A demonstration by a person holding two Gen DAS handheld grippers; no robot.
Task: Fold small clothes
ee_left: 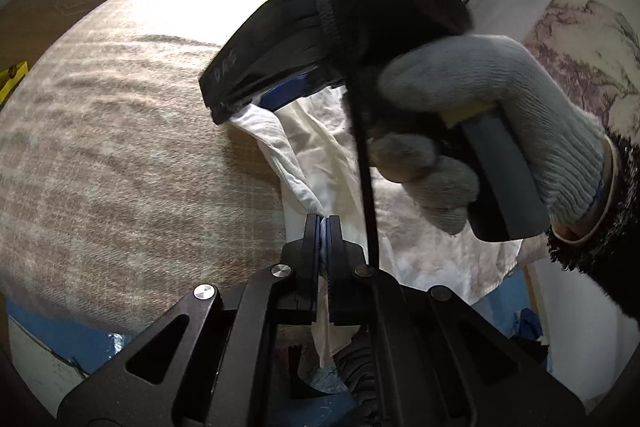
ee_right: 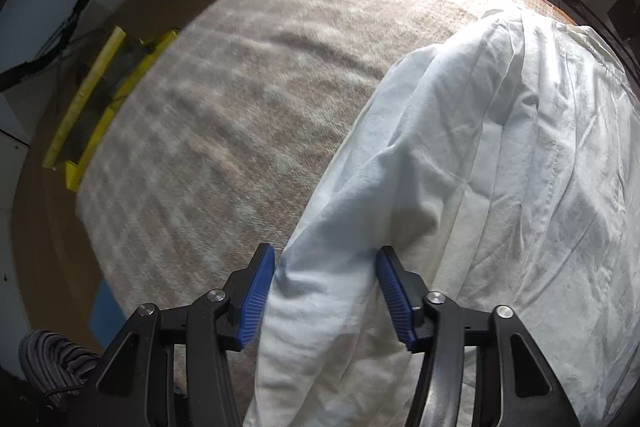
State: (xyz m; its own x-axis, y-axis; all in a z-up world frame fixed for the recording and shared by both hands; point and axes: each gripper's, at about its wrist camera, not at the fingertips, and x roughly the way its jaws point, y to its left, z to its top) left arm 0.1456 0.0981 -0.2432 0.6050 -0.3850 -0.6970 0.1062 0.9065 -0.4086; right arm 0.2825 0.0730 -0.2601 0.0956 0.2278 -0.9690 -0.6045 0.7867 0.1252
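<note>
White cotton fills the right half of my right wrist view: the small garment [ee_right: 500,155] lies rumpled on the beige woven cloth [ee_right: 240,99] that covers the table, with one long fold running from the frame's centre down to the bottom edge. My right gripper [ee_right: 326,293] stands wide apart around that fold, its blue ribbed pads [ee_right: 256,301] on either side of the fabric; whether they touch it I cannot tell. In the left wrist view my left gripper [ee_left: 323,227] is pressed tight on a thin edge of the same garment [ee_left: 320,147], the white cloth pinched between the two closed fingers at the lower centre of the frame and stretching upward from there. Above it, the other gripper [ee_left: 256,83] reaches in from the upper right, held by my right hand [ee_left: 480,131] in a grey knit glove, and the garment's far end hangs at its tip. A yellow object [ee_right: 96,99] sits beyond the cloth's edge at the left of the right wrist view.
</note>
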